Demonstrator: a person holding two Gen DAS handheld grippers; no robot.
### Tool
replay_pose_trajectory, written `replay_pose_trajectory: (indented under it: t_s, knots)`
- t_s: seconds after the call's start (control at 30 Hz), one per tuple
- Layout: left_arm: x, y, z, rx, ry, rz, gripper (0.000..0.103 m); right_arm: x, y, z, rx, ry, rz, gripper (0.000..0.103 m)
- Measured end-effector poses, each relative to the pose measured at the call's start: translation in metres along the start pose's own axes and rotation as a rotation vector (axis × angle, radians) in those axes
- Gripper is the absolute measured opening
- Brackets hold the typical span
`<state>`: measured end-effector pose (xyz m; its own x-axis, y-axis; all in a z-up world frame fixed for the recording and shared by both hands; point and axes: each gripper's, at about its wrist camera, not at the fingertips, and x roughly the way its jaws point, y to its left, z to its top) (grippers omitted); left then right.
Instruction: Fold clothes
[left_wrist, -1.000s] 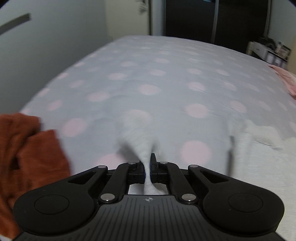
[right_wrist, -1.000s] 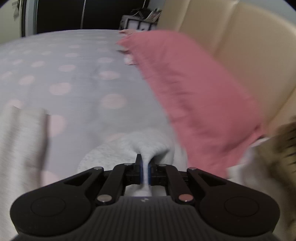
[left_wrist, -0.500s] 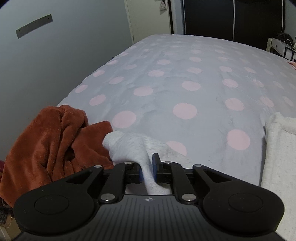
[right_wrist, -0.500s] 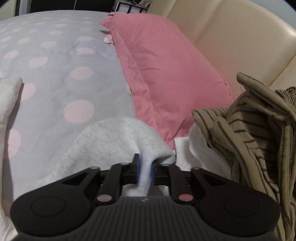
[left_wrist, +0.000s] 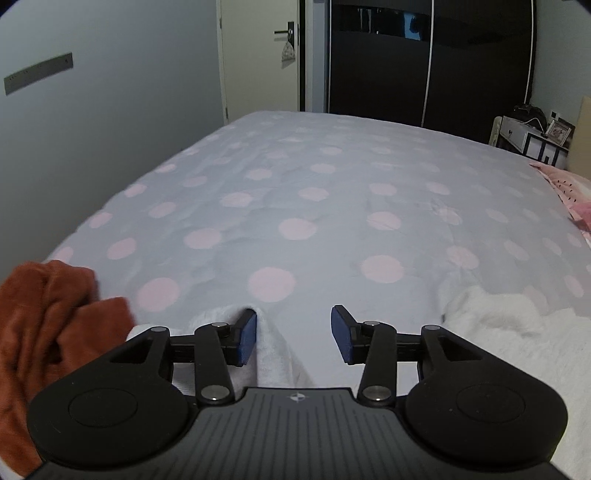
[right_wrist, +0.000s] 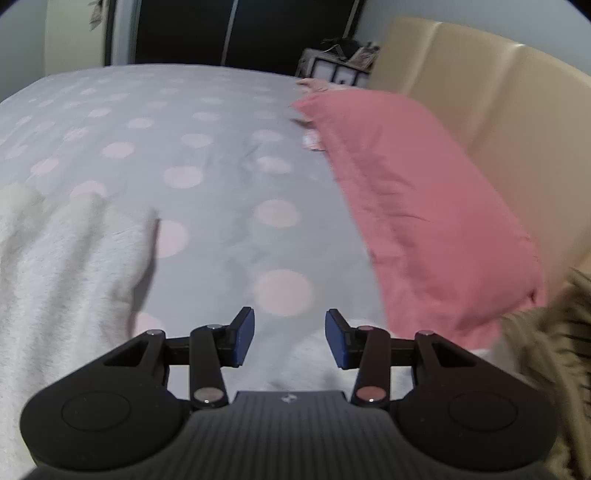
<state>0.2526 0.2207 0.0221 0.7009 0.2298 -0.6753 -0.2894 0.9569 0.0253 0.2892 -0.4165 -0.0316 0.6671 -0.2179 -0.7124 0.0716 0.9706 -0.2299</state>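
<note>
A white fleecy garment lies spread on the bed. In the left wrist view one part of the white garment (left_wrist: 517, 332) lies at the right. A raised fold (left_wrist: 271, 354) of it stands between the jaws, beside the left pad. My left gripper (left_wrist: 293, 325) is opening, and its pads do not press the cloth. In the right wrist view the white garment (right_wrist: 74, 277) fills the left side, and a corner (right_wrist: 314, 354) of it lies under my right gripper (right_wrist: 289, 332). That gripper's jaws are opening too, with nothing pinched.
The bed cover (left_wrist: 332, 192) is grey with pink dots. A rust-coloured garment (left_wrist: 44, 317) is bunched at the left edge. A pink pillow (right_wrist: 424, 206) leans on the beige headboard (right_wrist: 498, 110). A striped olive garment (right_wrist: 546, 354) lies at the right.
Both grippers were shut on pinches of the white garment and have let go, their jaws now apart. Both have lifted and drawn back a little; the cloth has settled on the bed.
</note>
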Motion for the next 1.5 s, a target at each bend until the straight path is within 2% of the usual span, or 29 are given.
replay_pose_trajectory:
  t_s: [0.1,0.23,0.33,0.4,0.5,0.67,0.73,0.83,0.93,1.07,1.13,1.17,1.2,1.3,1.4,1.5]
  knots:
    - [0.024,-0.002,0.009,-0.03,-0.007,0.095,0.041,0.019,0.017,0.007,-0.013,0.019,0.023,0.046]
    - [0.045,0.011,0.016,-0.008,-0.046,0.149,0.042,0.044,0.032,0.015,-0.026,0.033,0.057,0.047]
    - [0.058,0.024,0.021,-0.059,-0.045,0.187,0.045,0.056,0.042,0.012,-0.043,0.056,0.09,0.048]
    - [0.068,0.027,0.022,-0.098,-0.028,0.145,0.045,0.069,0.044,0.013,-0.038,0.071,0.115,0.048]
    - [0.089,0.01,0.021,-0.092,0.025,0.004,0.046,0.088,0.044,0.015,0.013,0.09,0.152,0.048]
    - [0.13,-0.041,0.008,-0.062,0.124,-0.259,0.046,0.116,0.038,0.027,0.257,0.121,0.301,0.048]
    - [0.146,-0.059,0.001,-0.046,0.16,-0.311,0.046,0.124,0.039,0.035,0.325,0.107,0.34,0.048]
    - [0.168,-0.077,-0.009,-0.041,0.198,-0.351,0.046,0.136,0.044,0.046,0.397,0.086,0.382,0.048]
    - [0.179,-0.089,-0.017,-0.036,0.211,-0.395,0.044,0.145,0.054,0.054,0.414,0.081,0.413,0.048]
    - [0.178,-0.101,-0.02,-0.025,0.22,-0.452,0.042,0.156,0.074,0.058,0.378,0.094,0.442,0.048]
    - [0.172,-0.112,-0.023,0.019,0.22,-0.487,0.042,0.16,0.079,0.057,0.376,0.11,0.46,0.048]
    - [0.166,-0.118,-0.026,0.056,0.212,-0.504,0.038,0.162,0.082,0.057,0.379,0.119,0.477,0.042]
    - [0.159,-0.123,-0.028,0.097,0.197,-0.523,0.036,0.163,0.085,0.057,0.378,0.123,0.496,0.028]
    - [0.141,-0.144,-0.036,0.211,0.171,-0.593,0.036,0.156,0.091,0.06,0.317,0.09,0.492,0.015]
    - [0.129,-0.166,-0.048,0.318,0.152,-0.567,0.036,0.149,0.091,0.062,0.289,0.068,0.5,0.014]
    - [0.122,-0.18,-0.057,0.369,0.129,-0.53,0.04,0.148,0.09,0.061,0.298,0.075,0.501,0.014]
